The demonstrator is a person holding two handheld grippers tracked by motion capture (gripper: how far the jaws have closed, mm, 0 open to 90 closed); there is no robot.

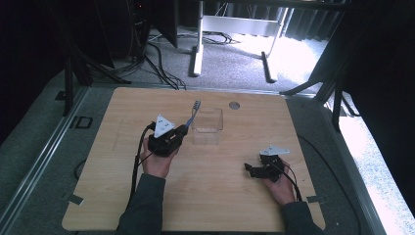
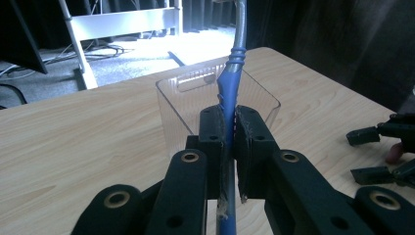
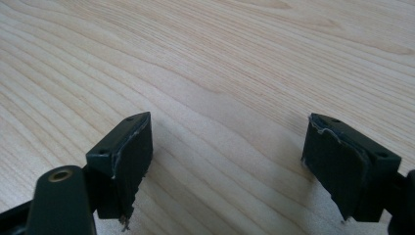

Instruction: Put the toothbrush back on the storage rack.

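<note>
My left gripper (image 1: 182, 132) is shut on the handle of a blue and grey toothbrush (image 1: 193, 113), whose head points up and away. In the left gripper view the toothbrush (image 2: 230, 83) rises between the two closed jaws, just in front of a clear plastic box (image 2: 254, 105). That clear box (image 1: 207, 126) stands upright on the table just right of the left gripper. My right gripper (image 1: 251, 170) rests low over the wood at the right, open, with nothing between its fingers (image 3: 129, 156).
The wooden table (image 1: 98, 171) has a small round grommet (image 1: 234, 105) near its far edge. Beyond the table lie cables and a white desk frame (image 1: 230, 29) on grey carpet. In the left gripper view, the right gripper (image 2: 381, 152) sits at the right edge.
</note>
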